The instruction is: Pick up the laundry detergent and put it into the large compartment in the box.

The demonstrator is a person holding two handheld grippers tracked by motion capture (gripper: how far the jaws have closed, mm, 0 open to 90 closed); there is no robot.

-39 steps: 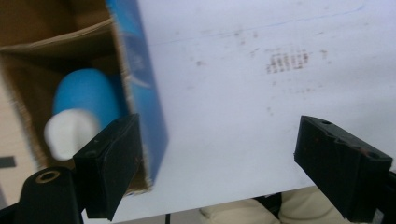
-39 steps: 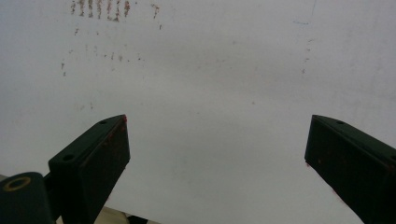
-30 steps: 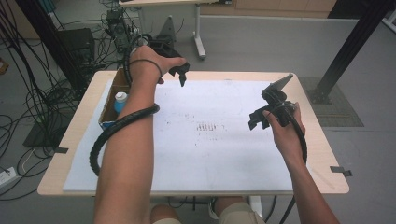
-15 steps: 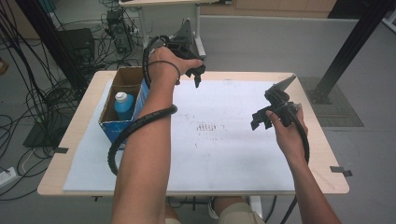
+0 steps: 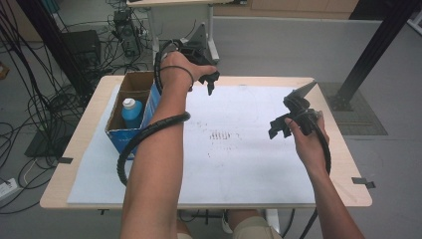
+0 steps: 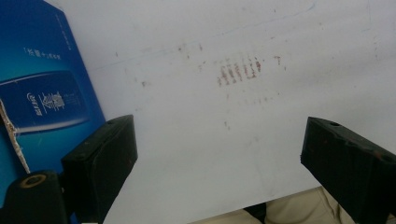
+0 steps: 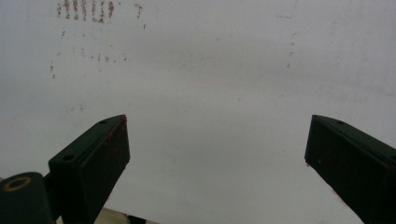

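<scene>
In the high view, the left gripper point(image 5: 211, 85) was held over the far edge of the white sheet point(image 5: 239, 149), just beside the open cardboard box point(image 5: 130, 130) at the table's left side, with nothing between its jaws. A blue bottle point(image 5: 132, 113) with a white cap stood upright inside the box. The right gripper point(image 5: 279, 128) hung over the sheet's right part, well apart from the box.

In the left gripper view, the jaws stood wide apart and empty above the sheet (faint reddish marks point(image 6: 239, 71) stained it), with the box's blue printed wall point(image 6: 44, 98) close by the left jaw.

In the right gripper view, the jaws were likewise spread wide over bare sheet point(image 7: 215, 116), gripping nothing.
</scene>
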